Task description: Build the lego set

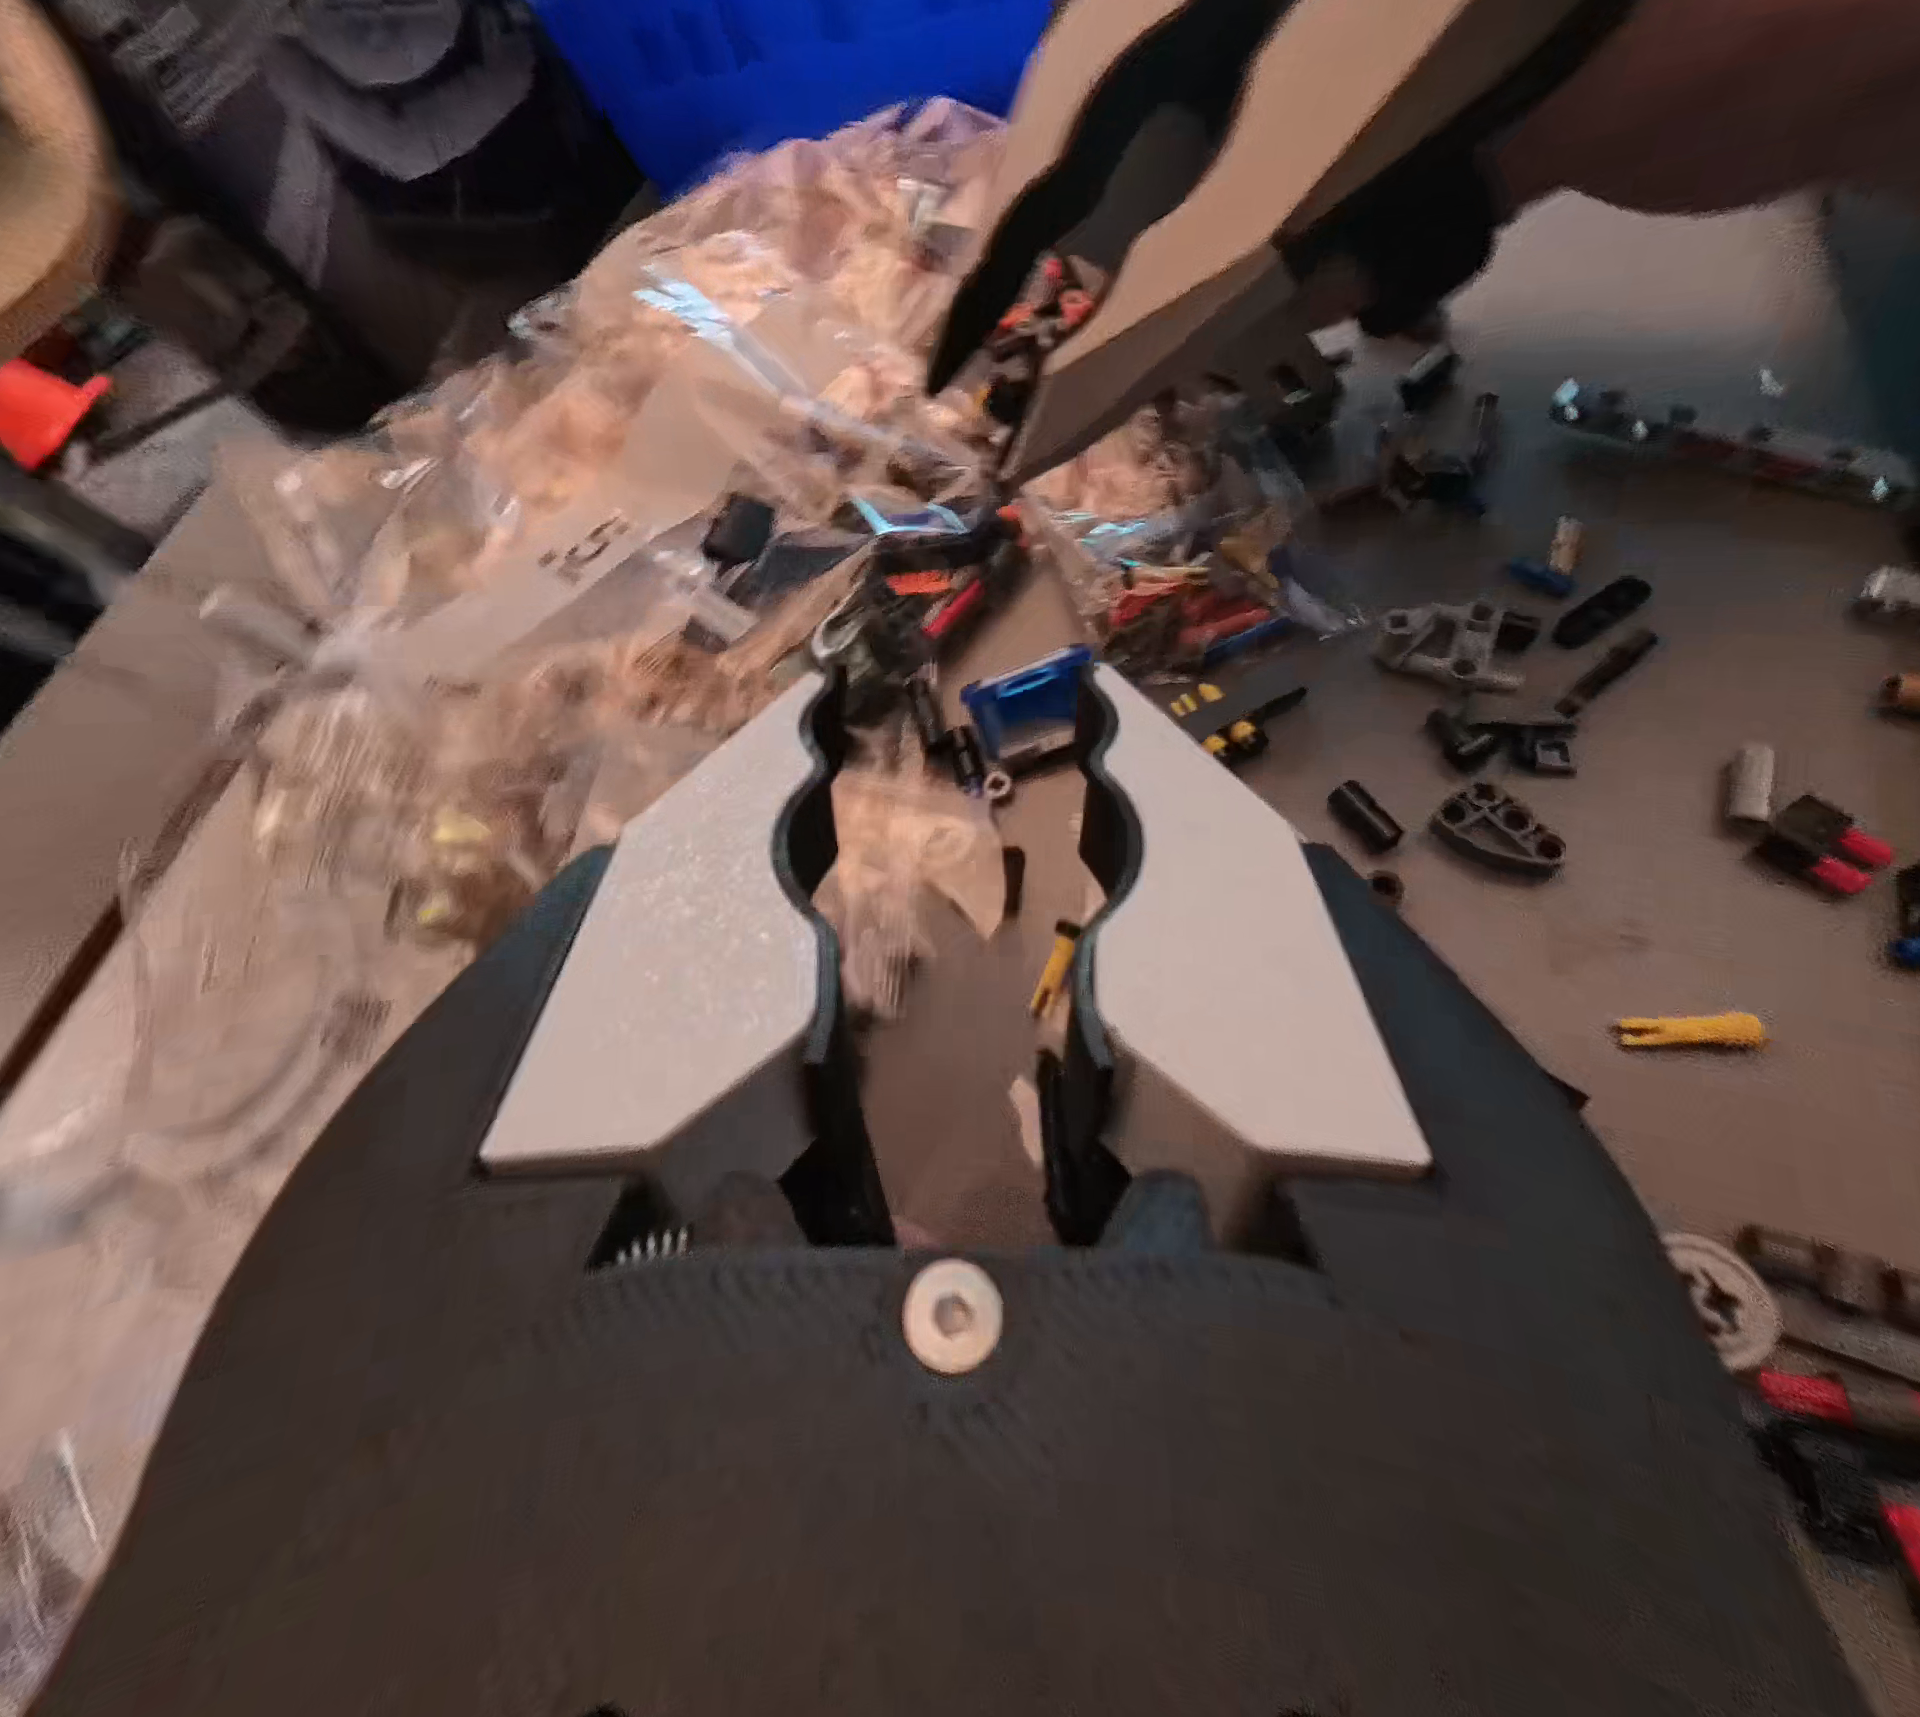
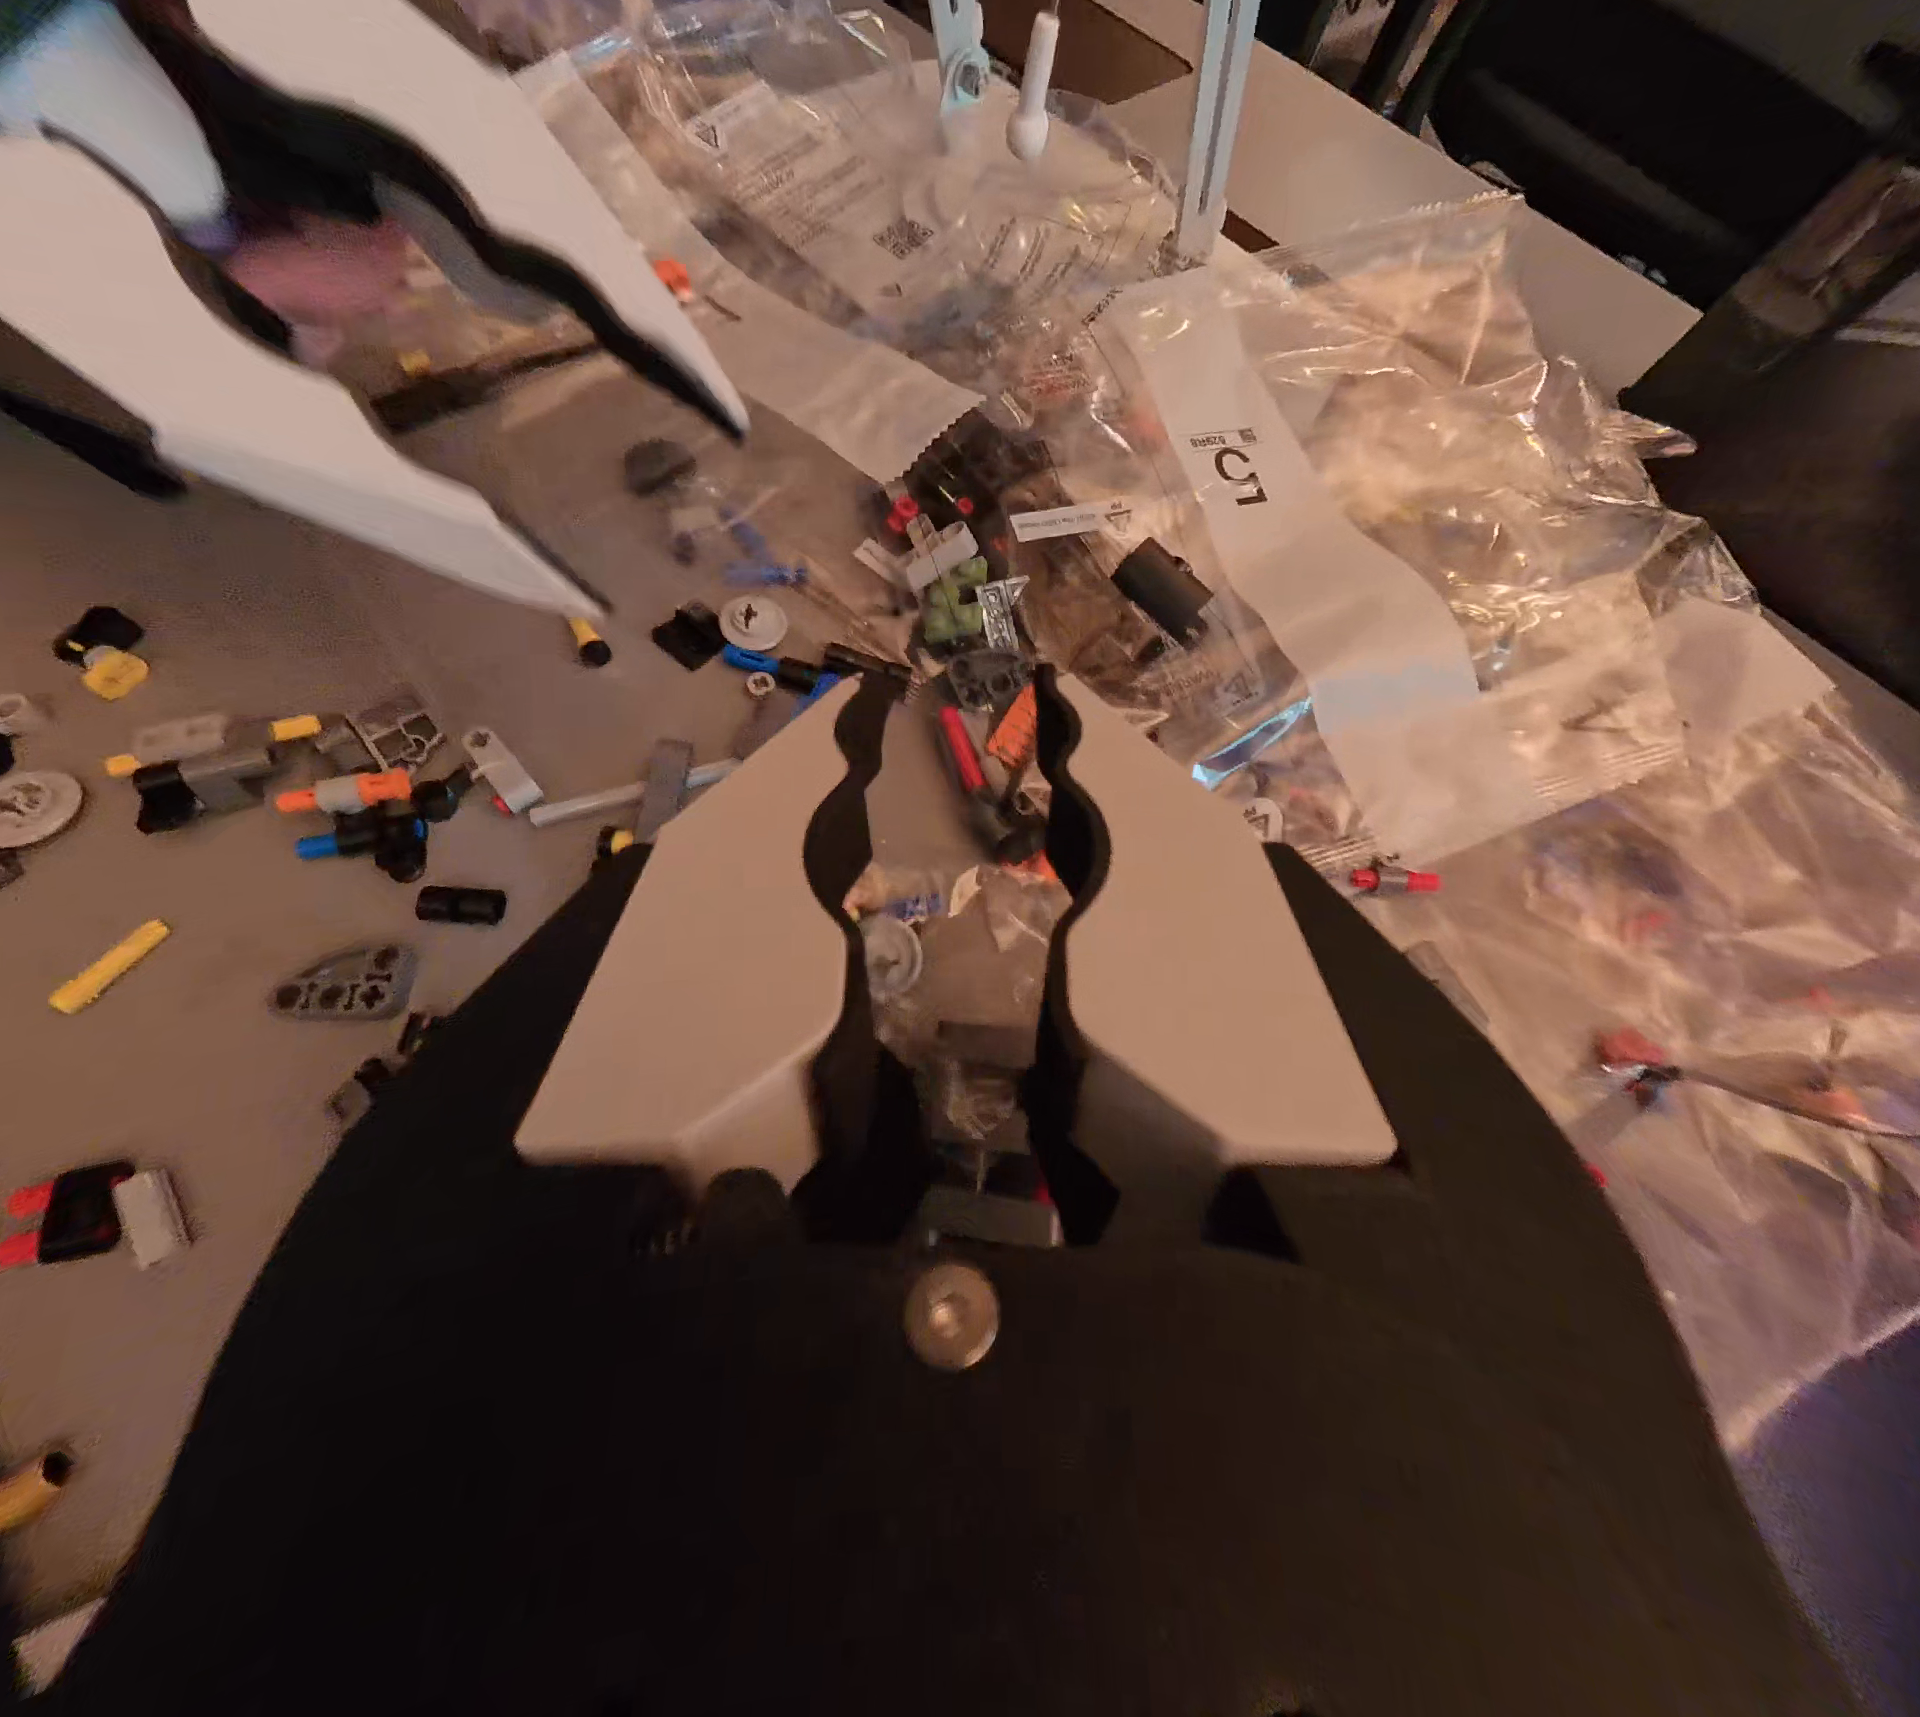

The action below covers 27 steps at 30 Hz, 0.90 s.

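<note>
My left gripper (image 1: 961,680) is open and empty, low over the grey table (image 1: 1558,1148). A small blue piece (image 1: 1023,711) lies just beyond its fingertips. My right gripper (image 2: 951,678) is open and empty above a heap of clear plastic bags (image 2: 1403,420) of Lego parts, with red and orange pieces (image 2: 1013,732) lying under the gap. The right gripper also shows in the left wrist view (image 1: 982,426), tips down over the bags (image 1: 582,524). The left gripper shows in the right wrist view (image 2: 665,519). Loose pieces lie scattered on the table: a yellow pin (image 1: 1688,1031) and a grey triangular beam (image 2: 343,992).
A blue bin (image 1: 831,5) stands behind the bags. Two white stand legs (image 2: 1226,57) rise at the table's far edge. A dark chair (image 2: 1787,472) stands past the right edge. A hand (image 1: 1714,57) holds the right gripper. Partly built assemblies (image 1: 1829,1335) lie at the left gripper's right. Across from one pair of fingers to the other is roughly 7 centimetres. Left tips and right tips are each some 6 centimetres from the small blue piece (image 1: 1023,711).
</note>
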Tool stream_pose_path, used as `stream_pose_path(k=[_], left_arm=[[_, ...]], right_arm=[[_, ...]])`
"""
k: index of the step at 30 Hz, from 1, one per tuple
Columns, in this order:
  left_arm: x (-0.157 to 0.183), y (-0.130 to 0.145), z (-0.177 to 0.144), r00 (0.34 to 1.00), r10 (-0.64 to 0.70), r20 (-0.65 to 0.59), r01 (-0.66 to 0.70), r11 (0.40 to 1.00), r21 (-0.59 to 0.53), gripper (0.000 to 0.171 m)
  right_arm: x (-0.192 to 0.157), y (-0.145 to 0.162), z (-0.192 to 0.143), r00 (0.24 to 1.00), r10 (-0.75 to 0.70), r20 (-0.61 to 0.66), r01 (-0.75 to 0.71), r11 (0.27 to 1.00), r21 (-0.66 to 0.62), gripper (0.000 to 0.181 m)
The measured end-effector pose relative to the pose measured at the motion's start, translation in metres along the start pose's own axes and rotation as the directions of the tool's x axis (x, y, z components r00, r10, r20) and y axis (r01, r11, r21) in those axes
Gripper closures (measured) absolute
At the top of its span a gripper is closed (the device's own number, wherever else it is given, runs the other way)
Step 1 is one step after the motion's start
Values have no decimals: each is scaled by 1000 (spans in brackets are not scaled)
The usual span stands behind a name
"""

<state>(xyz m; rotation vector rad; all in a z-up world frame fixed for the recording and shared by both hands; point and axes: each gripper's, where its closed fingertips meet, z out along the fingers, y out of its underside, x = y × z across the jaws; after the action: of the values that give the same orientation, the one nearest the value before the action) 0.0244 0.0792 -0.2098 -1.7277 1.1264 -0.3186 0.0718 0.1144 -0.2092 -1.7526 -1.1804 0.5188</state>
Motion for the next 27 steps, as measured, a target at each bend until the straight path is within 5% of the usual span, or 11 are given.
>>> stream_pose_path(k=[4, 8, 19, 27], left_arm=[[6, 13, 31, 969, 246, -35, -248, 954, -166, 139], [10, 33, 53, 950, 291, -111, -311, 909, -278, 144], [1, 23, 53, 967, 247, -68, -256, 944, -209, 171], [-33, -1, 3, 975, 196, 105, -180, 973, -147, 171]], right_arm=[[0, 6, 2, 999, 33, 11, -33, 999, -4, 150], [3, 12, 4, 998, 54, 17, -53, 998, -33, 149], [9, -3, -7, 997, 80, 2, -80, 995, 61, 154], [21, -11, -18, 994, 108, -32, -103, 985, 139, 158]])
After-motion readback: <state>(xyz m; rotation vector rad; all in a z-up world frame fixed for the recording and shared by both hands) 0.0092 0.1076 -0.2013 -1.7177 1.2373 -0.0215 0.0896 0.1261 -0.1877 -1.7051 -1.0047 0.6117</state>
